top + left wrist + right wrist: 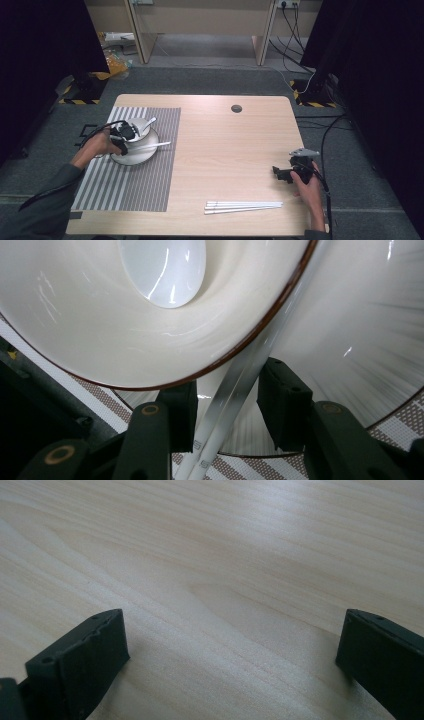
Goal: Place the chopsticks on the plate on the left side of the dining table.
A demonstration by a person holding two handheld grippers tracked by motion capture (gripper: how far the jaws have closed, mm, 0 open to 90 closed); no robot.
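A wooden table (225, 150) is seen from above, and a striped mat (140, 175) is laid on its left part. A white plate (131, 156) is set on the mat, and a white bowl (142, 126) with a brown rim is set on the plate. A white spoon (150, 123) is leaned in the bowl, with its handle stuck out over the rim.

A pair of white chopsticks (155, 145) is laid across the plate, just beside the bowl, with the tips pointed to the right over the mat. The left gripper (121, 138) is held by a hand at the left edge of the plate. In the left gripper view, the chopsticks (235, 390) are seen between the 2 black pads (282, 400). The pads are spread a little, and a gap is seen on each side, so the chopsticks are not pinched.

The right gripper (285, 174) is held low over the bare wood near the right edge of the table. In the right gripper view, its jaws are spread wide, and nothing but wood is seen between them.

More white chopsticks (242, 206) are laid flat near the front edge of the table, near the right gripper but not touched by it.
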